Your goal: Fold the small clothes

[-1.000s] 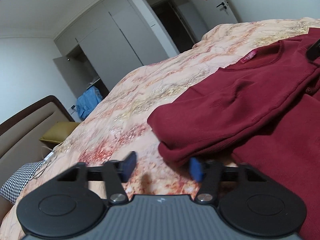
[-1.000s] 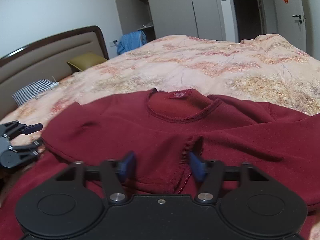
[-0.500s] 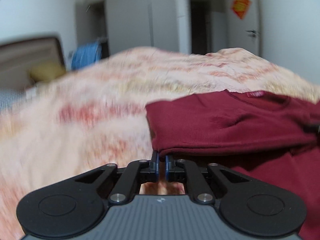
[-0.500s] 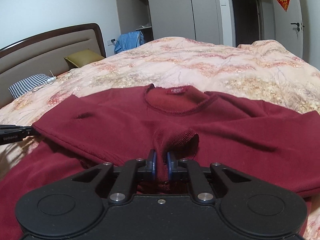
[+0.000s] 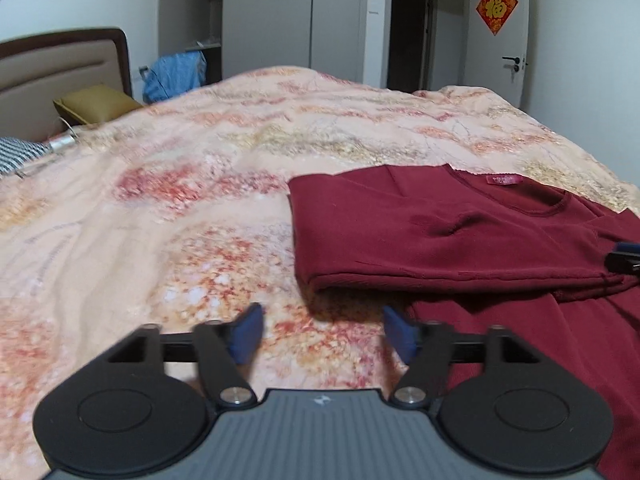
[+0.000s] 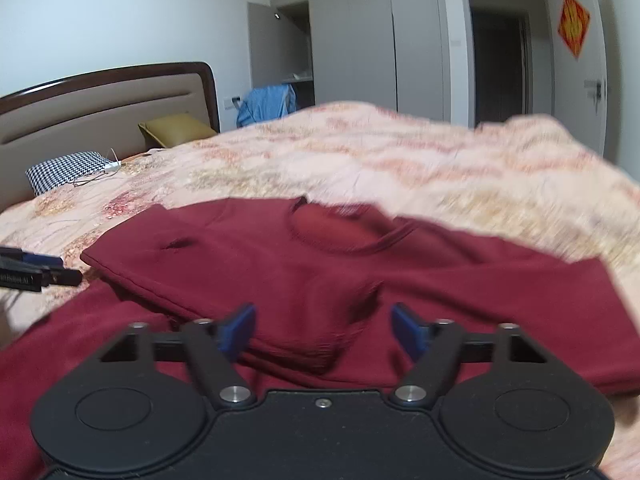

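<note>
1. A dark red sweater lies on a bed covered by a peach floral quilt. Its neckline faces the far end of the quilt, and the near sleeve is folded across the chest, which leaves a straight folded edge toward the headboard.
2. The left gripper has just been opening. Its blue pads stand apart with nothing between them. It sits over bare quilt, just short of the sweater's folded corner, and does not touch the cloth.
3. The right gripper has also just been opening and is released. A bunched fold of the sweater lies in front of the gap between its pads, and neither pad presses on it. The sweater's lower body spreads beneath this gripper.
4. In the right wrist view, the tip of the left gripper shows at the sweater's headboard side, near the folded edge.
5. Beyond the sweater, toward the headboard, lie a mustard pillow and a checked pillow.
</note>
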Demonstrator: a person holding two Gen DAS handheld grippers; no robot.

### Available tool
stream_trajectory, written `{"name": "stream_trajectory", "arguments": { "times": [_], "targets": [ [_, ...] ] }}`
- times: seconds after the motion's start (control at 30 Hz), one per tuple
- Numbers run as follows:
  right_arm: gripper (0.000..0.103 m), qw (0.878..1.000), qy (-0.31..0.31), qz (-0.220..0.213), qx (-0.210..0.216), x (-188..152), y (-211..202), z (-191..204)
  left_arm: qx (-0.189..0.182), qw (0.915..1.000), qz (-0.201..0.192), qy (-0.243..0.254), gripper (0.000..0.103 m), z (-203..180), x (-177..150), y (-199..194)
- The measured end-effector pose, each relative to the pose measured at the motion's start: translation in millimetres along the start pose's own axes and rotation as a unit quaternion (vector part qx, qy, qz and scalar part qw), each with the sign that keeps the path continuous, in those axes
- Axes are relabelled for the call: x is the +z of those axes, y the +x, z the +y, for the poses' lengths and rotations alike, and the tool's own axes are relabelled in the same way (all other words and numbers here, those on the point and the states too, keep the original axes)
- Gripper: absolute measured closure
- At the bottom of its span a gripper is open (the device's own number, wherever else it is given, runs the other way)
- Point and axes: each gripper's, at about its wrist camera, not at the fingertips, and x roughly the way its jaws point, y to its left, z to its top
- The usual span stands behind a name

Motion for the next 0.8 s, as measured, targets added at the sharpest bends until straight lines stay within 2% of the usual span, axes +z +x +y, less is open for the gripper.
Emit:
{"name": "stream_trajectory", "arguments": {
  "times": [0.03, 0.13, 0.27, 0.33, 0.43, 0.5, 0.63, 0.7, 0.8],
  "targets": [
    [0.014, 1.000, -0.003, -0.006, -0.007, 1.1, -4.1, -8.7, 0.004, 1.0000, -0.005, 0.001, 0.027, -2.1, 0.0, -3.5],
    [0.013, 0.999, 0.016, -0.008, -0.033, 6.8, -3.9, -44.8, 0.012, 0.9993, -0.033, -0.011, 0.017, -3.1, 7.4, -6.2],
    [0.013, 0.994, 0.100, 0.014, -0.047, 11.3, 16.2, -106.6, 0.020, 0.9969, -0.059, -0.047, 0.016, -1.3, 26.6, 10.8],
    [0.015, 0.988, 0.136, 0.025, -0.068, 7.0, 25.1, -129.8, 0.034, 0.9964, -0.048, -0.061, 0.016, -1.2, 31.6, 28.7],
    [0.016, 0.980, 0.175, 0.025, -0.085, -6.2, 29.8, -154.0, 0.066, 0.9943, -0.006, -0.084, 0.016, 2.5, 30.5, 57.1],
    [0.016, 0.979, 0.187, 0.014, -0.081, -15.5, 26.8, -157.6, 0.063, 0.9936, -0.004, -0.094, 0.012, 7.7, 25.0, 63.8],
    [0.014, 0.982, 0.166, 0.012, -0.088, -11.8, 12.0, -142.3, 0.050, 0.9928, -0.009, -0.109, 0.012, 14.3, 20.7, 60.2],
    [0.005, 0.987, 0.147, 0.006, -0.069, -9.3, -5.4, -127.8, 0.044, 0.9923, -0.012, -0.115, 0.009, 16.5, 21.7, 53.2],
    [0.001, 0.992, 0.119, 0.003, -0.038, -18.2, -44.0, -102.1, 0.013, 0.9925, -0.014, -0.120, 0.001, 17.9, 16.8, 30.2]
  ]
}}
